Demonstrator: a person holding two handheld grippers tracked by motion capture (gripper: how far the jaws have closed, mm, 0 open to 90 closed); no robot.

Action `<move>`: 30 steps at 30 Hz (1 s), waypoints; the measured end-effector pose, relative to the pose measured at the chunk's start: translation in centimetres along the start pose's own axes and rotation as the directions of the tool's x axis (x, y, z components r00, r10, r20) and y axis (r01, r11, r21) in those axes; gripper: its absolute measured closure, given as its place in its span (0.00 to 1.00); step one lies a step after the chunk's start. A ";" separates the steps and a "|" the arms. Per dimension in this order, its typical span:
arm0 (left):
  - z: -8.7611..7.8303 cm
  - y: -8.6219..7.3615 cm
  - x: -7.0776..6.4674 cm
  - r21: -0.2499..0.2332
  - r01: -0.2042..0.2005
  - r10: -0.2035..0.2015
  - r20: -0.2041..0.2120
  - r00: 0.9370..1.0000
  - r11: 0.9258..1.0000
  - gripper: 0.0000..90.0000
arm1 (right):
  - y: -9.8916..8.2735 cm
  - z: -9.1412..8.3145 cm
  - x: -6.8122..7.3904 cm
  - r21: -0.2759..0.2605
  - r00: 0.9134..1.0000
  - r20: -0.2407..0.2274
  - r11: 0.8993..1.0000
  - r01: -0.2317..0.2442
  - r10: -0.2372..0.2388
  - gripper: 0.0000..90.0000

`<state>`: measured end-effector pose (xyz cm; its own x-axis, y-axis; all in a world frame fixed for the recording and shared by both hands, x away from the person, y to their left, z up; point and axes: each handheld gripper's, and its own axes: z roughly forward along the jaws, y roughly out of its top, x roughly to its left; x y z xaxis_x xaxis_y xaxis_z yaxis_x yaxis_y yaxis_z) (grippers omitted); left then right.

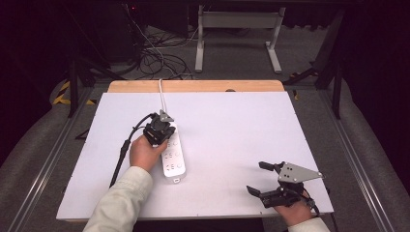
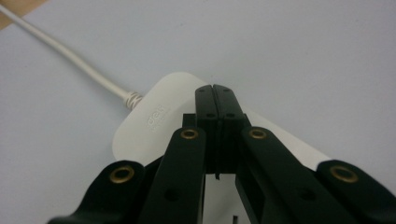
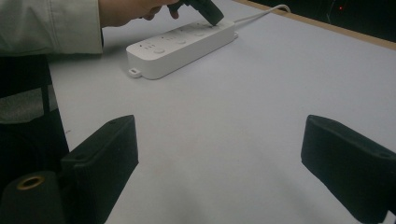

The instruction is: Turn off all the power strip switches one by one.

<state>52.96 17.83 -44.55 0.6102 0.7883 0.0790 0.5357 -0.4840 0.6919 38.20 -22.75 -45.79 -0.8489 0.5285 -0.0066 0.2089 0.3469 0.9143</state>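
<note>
Power strip [image 1: 173, 153], white and long, lies left of the table's [image 1: 241, 130] middle in the high view, its cord [image 1: 162, 94] running off toward twelve o'clock; the left claw [image 1: 162, 129] sits over the strip's cord end, at about twelve o'clock of the person's left hand [image 1: 144, 152]; the right claw [image 1: 261, 180] rests on the white surface near the five o'clock corner, well apart from the strip, jaws spread.

Left gripper view: the left claw [image 2: 216, 100] has its jaws pressed together with nothing between them, tips on or just above the rounded cord end of the power strip [image 2: 149, 123]; contact cannot be told for sure; the cord [image 2: 70, 56] leaves toward ten o'clock.

Right gripper view: the right claw [image 3: 219, 149] stands wide apart and empty over bare table [image 3: 261, 84]; the power strip [image 3: 182, 46] lies off at eleven o'clock, the left claw [image 3: 208, 10] tipped down onto its far end.

The step in hand looks like pressing or pinning the strip with closed tips; the next move likely calls for a steady, vertical push without sliding the strip.
</note>
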 end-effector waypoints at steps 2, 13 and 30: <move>-1.3 0.3 0.3 -0.077 0.037 -0.035 0.030 0.999 0.996 1.00 | 0.0 0.0 -0.1 0.001 1.000 0.003 1.000 0.000 0.000 0.13; -4.3 0.9 -0.6 -0.143 -0.031 0.035 0.022 0.999 0.989 1.00 | 0.0 -0.1 0.0 -0.001 1.000 0.009 1.000 -0.001 0.001 0.13; -7.8 1.0 -2.1 -0.280 -0.037 0.072 0.115 0.991 0.959 0.44 | 0.0 -0.1 -0.1 -0.004 1.000 0.012 1.000 -0.005 0.005 0.13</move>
<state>47.63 18.67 -38.46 0.7103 0.7024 0.0458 0.3276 -0.3875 0.8617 38.18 -22.91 -45.76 -0.8418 0.5398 -0.0068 0.2115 0.3413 0.9158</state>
